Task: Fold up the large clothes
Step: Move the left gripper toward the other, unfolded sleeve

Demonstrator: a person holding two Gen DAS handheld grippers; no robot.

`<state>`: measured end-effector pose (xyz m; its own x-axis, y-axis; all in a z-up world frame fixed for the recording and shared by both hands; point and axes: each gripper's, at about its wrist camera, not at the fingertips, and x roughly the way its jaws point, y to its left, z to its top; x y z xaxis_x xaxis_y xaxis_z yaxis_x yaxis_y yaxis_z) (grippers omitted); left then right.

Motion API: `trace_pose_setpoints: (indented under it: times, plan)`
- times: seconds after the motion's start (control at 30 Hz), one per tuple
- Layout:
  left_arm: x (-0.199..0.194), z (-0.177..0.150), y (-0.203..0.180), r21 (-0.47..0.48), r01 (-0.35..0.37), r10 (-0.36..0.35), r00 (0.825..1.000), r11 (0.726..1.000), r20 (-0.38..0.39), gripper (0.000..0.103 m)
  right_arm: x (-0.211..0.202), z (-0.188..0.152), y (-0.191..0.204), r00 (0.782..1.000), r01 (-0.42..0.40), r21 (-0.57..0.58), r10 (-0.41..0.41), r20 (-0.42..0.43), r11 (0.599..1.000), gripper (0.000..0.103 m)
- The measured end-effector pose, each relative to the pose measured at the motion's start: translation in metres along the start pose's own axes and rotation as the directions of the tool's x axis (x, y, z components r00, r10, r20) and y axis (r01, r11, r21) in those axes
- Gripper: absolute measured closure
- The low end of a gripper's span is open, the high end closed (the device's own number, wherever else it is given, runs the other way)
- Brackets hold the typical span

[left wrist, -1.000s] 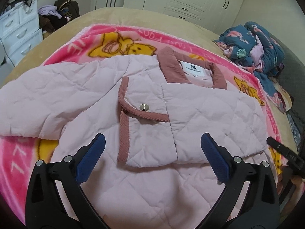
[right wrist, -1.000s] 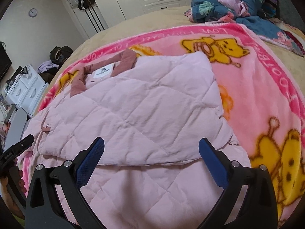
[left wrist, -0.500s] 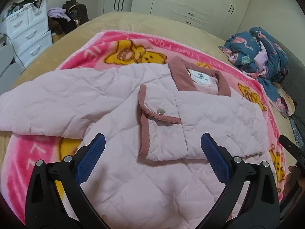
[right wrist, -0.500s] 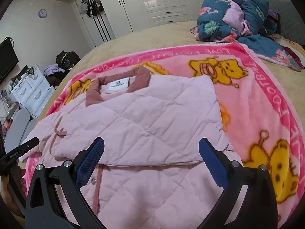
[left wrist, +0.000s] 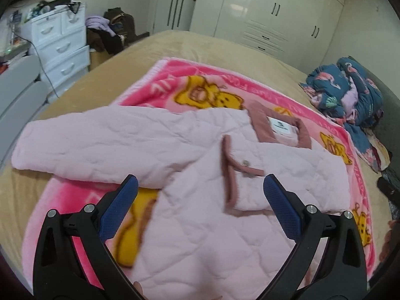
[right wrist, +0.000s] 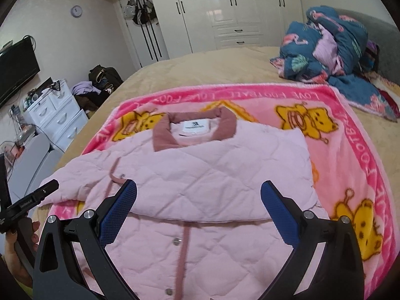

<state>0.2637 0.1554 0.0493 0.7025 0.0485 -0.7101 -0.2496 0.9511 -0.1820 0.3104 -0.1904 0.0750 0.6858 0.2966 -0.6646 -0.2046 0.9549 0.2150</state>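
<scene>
A pale pink quilted jacket (left wrist: pixel 205 165) with a dusty-rose collar (left wrist: pixel 260 127) lies on a pink cartoon-bear blanket (left wrist: pixel 175 87) spread over the bed. Its right side is folded across the front (right wrist: pixel 215 175); the left sleeve (left wrist: pixel 82 145) still stretches out flat to the left. My left gripper (left wrist: pixel 200 200) hovers open above the jacket's lower front, nothing between its blue pads. My right gripper (right wrist: pixel 198 202) is open too, over the folded panel's lower edge, and holds nothing. The left tool's black tip (right wrist: pixel 35 196) and a hand (right wrist: pixel 15 247) show at the right view's left edge.
A heap of dark blue patterned bedding (right wrist: pixel 330 45) lies at the bed's far right. White drawers (left wrist: pixel 57 45) and a pile of bags and clothes (left wrist: pixel 110 32) stand left of the bed. White wardrobes (right wrist: pixel 225 12) line the far wall. Tan bedspread (left wrist: pixel 200 47) surrounds the blanket.
Both grippers have drawn back and risen from the jacket, so more of the bed and room shows. The left view has swung left toward the outstretched sleeve. Both stay open.
</scene>
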Motion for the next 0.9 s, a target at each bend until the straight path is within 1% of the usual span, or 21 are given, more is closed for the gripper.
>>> trace_pose_setpoints:
  times: [0.07,0.17,0.27,0.33,0.5,0.7,0.9]
  plan:
    - [-0.002,-0.001,0.010,-0.024,-0.007,0.008,1.000,1.000,0.012,0.009,-0.007,0.003,0.012,1.000,0.003,-0.008,-0.003,0.015,1.000,0.004]
    - [0.001,0.002,0.026,-0.089,0.038,-0.038,0.999,0.995,0.000,0.009,-0.018,0.003,0.028,0.999,0.007,0.010,-0.007,0.039,1.000,0.004]
    - [-0.004,0.004,0.038,-0.124,0.025,-0.023,1.000,0.992,0.020,0.009,-0.024,0.001,0.044,0.999,0.008,0.007,-0.008,0.048,1.000,0.004]
    - [-0.011,0.006,0.047,-0.156,0.031,-0.025,0.999,0.987,0.042,0.009,-0.026,0.000,0.057,0.999,0.011,-0.011,-0.011,0.046,1.000,0.004]
    - [-0.022,0.007,0.059,-0.156,0.009,0.001,0.998,0.988,0.061,0.009,-0.029,-0.001,0.083,0.999,-0.011,-0.029,0.012,0.049,1.000,0.004]
    - [-0.032,0.008,0.067,-0.155,-0.012,0.026,0.996,0.988,0.085,0.009,-0.030,0.002,0.112,0.997,-0.058,-0.062,0.061,0.053,0.996,0.004]
    - [-0.034,0.009,0.078,-0.157,-0.054,0.068,0.994,0.986,0.085,0.009,-0.023,0.004,0.137,0.993,-0.101,-0.091,0.106,0.044,0.991,0.004]
